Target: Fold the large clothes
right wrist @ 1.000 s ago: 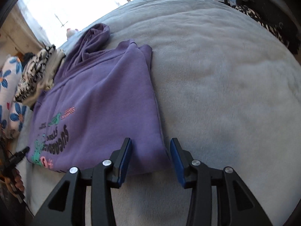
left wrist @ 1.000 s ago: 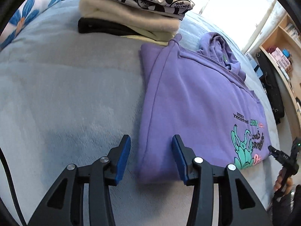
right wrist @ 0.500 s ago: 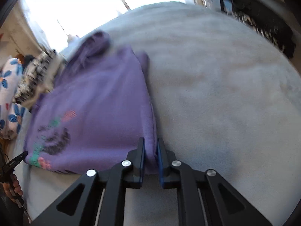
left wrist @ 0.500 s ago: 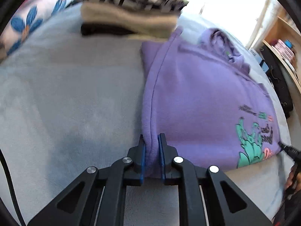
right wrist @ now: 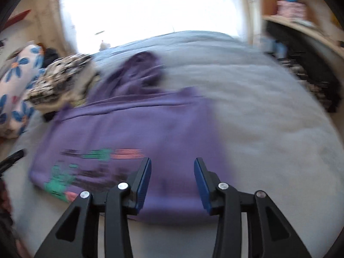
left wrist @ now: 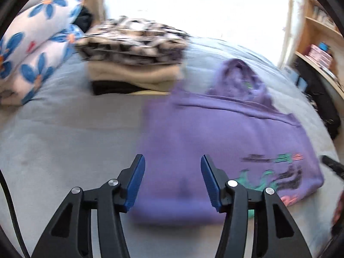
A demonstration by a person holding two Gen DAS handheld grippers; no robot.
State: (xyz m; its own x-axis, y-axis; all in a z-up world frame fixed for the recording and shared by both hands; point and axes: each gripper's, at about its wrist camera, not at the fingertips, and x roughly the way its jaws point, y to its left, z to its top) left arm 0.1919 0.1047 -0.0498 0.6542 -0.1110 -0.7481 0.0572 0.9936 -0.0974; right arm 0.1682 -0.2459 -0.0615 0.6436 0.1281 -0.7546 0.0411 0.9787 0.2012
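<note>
A folded purple hoodie with a green and pink print lies flat on the grey bed, its hood toward the window. In the left wrist view my left gripper hovers above the hoodie's near left corner; its jaws are opening and its blue pads touch nothing. In the right wrist view the purple hoodie fills the middle. My right gripper hangs over its near right corner, jaws opening, with no cloth pressed between the pads. Both views are blurred by motion.
A stack of folded clothes, black-and-white patterned on top, sits behind the hoodie on the left. Flowered pillows lie at the far left. Shelves and dark items line the right side. Grey bed cover stretches right of the hoodie.
Both grippers closed on the hoodie's near corners half a second ago, then let go and lifted away. The hoodie now lies free, and more of the room shows.
</note>
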